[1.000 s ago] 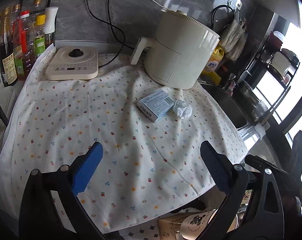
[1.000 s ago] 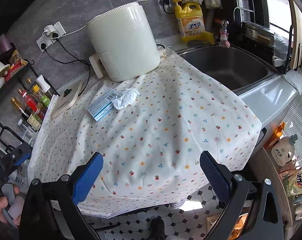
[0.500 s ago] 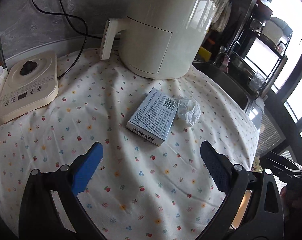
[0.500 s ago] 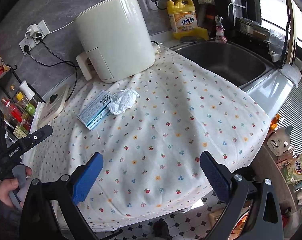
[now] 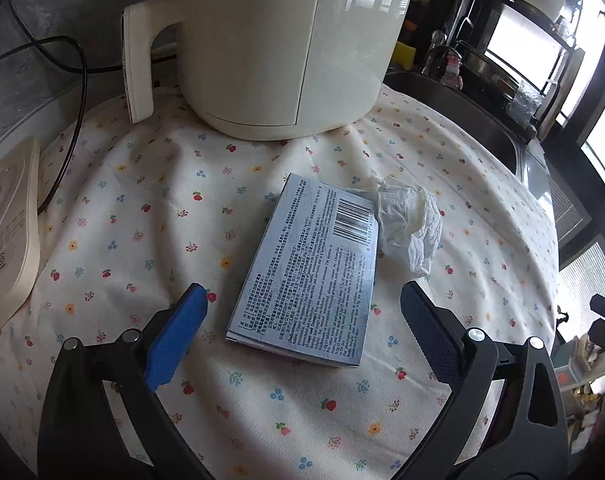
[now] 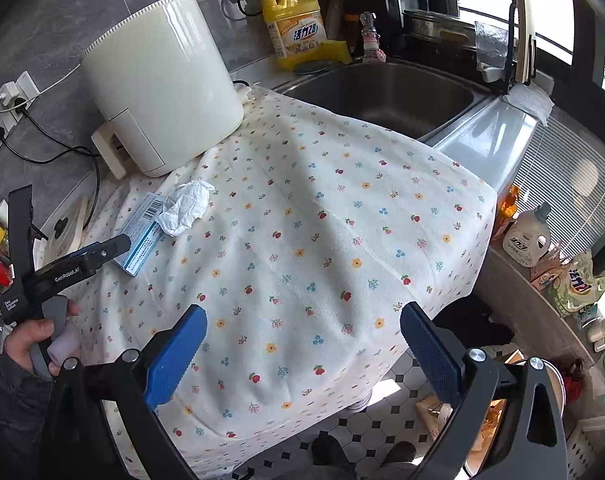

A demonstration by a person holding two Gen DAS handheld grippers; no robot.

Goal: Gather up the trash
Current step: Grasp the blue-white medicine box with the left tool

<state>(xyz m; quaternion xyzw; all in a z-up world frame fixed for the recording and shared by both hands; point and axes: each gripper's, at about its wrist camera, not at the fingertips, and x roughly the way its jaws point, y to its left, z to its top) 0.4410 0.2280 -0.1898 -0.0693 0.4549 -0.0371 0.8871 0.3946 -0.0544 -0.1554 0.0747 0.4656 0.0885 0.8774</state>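
While the flat pale-blue cardboard box (image 5: pixel 306 276) with its printed barcode lay face-up on the cream floral-print tablecloth (image 5: pixel 142 208), my left gripper (image 5: pixel 302 328) hung low over the box's near end, its blue-padded fingers (image 5: pixel 174 340) spread wide, one on either side of the carton, holding nothing and touching nothing I could make out. A crumpled white tissue (image 5: pixel 406 220) sat just beside the box's far right corner, touching it. Behind both stood the cream cylindrical air fryer (image 5: pixel 278 40), its drawer shut, contents hidden. At the left edge rested a cream flat induction cooker (image 5: pixel 6 232) with a black cord (image 5: pixel 74 120) trailing past it. The stainless steel sink basin (image 6: pixel 386 92), seen from my right wrist, looked empty, with a yellow pump bottle of dish detergent (image 6: pixel 294 28) standing behind it.

My left hand (image 6: pixel 34 340) gripped the black handle from the counter's left side, tool angled toward the box (image 6: pixel 142 236) and tissue (image 6: pixel 184 208). My right gripper (image 6: pixel 302 344) hovered well back, beyond the hanging front edge of the cloth (image 6: pixel 302 240), its fingers equally wide apart and empty, well apart from the trash.
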